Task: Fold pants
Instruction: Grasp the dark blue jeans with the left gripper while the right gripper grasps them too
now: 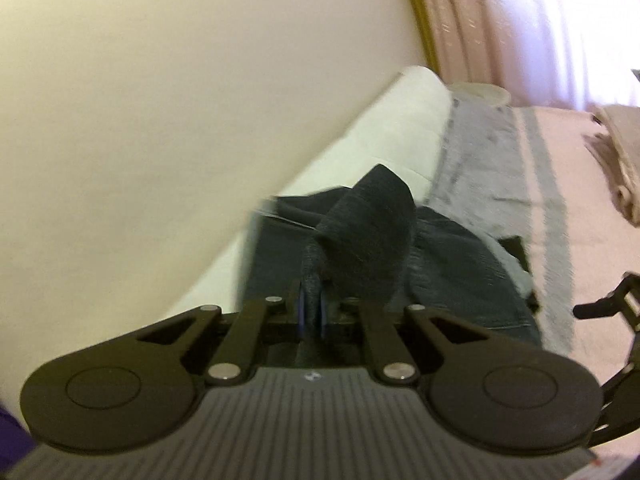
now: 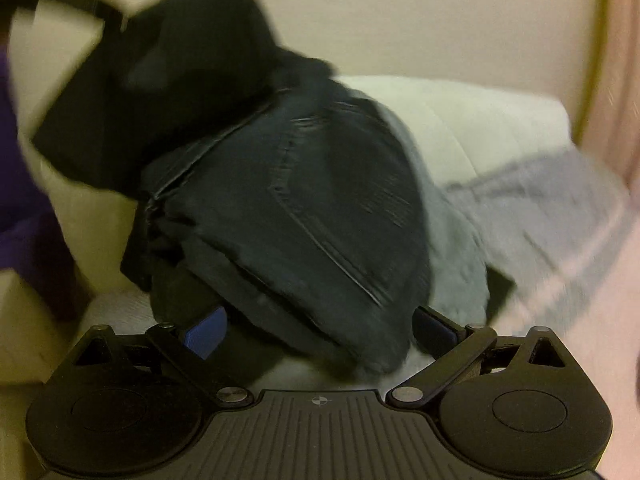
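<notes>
Dark denim pants (image 2: 288, 200) lie bunched in a heap on the bed, a seam running across the top fold. In the left wrist view my left gripper (image 1: 311, 312) is shut on a raised fold of the pants (image 1: 368, 232), lifting it above the rest. My right gripper (image 2: 320, 332) is open, its blue pads (image 2: 204, 336) spread wide on either side of the heap's near edge, with cloth lying between them. Part of the left gripper (image 2: 100, 80) shows blurred at the upper left of the right wrist view, holding dark cloth. Both views are motion-blurred.
The bed carries a grey patterned blanket (image 1: 492, 160) and a pink sheet (image 1: 592, 240). A white pillow (image 1: 400, 120) rests against the cream wall (image 1: 160, 100). Beige folded cloth (image 1: 620, 152) lies far right; pink curtains (image 1: 520, 20) hang behind. A purple sleeve (image 2: 20, 180) is at left.
</notes>
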`<state>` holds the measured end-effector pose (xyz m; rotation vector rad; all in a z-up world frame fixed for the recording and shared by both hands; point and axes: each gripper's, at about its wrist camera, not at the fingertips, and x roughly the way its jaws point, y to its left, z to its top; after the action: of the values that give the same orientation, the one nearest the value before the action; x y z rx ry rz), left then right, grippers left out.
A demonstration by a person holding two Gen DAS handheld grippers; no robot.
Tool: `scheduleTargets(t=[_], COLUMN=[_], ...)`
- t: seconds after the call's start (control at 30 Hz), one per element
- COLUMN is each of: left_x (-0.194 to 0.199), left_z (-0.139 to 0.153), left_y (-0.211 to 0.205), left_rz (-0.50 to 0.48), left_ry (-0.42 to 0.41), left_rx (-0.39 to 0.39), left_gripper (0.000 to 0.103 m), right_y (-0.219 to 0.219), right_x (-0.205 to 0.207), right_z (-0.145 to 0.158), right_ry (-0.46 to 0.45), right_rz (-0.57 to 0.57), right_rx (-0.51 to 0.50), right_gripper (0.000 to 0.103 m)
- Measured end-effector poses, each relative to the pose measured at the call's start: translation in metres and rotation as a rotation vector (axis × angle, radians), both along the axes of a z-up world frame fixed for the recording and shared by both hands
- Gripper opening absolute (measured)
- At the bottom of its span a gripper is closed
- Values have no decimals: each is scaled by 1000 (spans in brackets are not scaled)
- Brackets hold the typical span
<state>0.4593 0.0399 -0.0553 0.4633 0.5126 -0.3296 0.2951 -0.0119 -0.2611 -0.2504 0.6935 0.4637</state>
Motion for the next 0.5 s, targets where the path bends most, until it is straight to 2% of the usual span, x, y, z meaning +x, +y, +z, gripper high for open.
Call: scheduleTargets(t=[0.03, 0.07, 0.1, 0.2, 0.27, 0.3, 0.33, 0.5], left_x=[3, 5, 7, 10, 13, 13, 12, -1], left_z=[4, 6, 8, 10, 11, 13, 15, 37], left_y=[7, 13, 18, 30, 34, 36, 38, 46], left_rz=[14, 26, 30, 35, 31, 28, 25, -19], left_ry=[-1, 0, -2, -1, -2, -6, -10, -49], left_rx=[-11, -18, -17, -35, -44, -49, -58, -96], left_gripper=[6, 6, 6, 6, 6, 6, 5, 4], right_y=[8, 16, 23, 28, 29, 28, 26, -1], right_x=[6, 14, 19, 32, 37, 36, 34, 19], right_z=[-7, -13, -19, -30, -31, -28, -22, 29], right_ry=[-15, -18, -24, -51, -59, -63, -71, -144], right_rz=[13, 26, 35, 63, 89, 103, 114, 7], right_rx=[-38, -80, -115, -171, -185, -191, -189, -167], right_gripper=[70, 63, 58, 54, 38, 13, 2, 0])
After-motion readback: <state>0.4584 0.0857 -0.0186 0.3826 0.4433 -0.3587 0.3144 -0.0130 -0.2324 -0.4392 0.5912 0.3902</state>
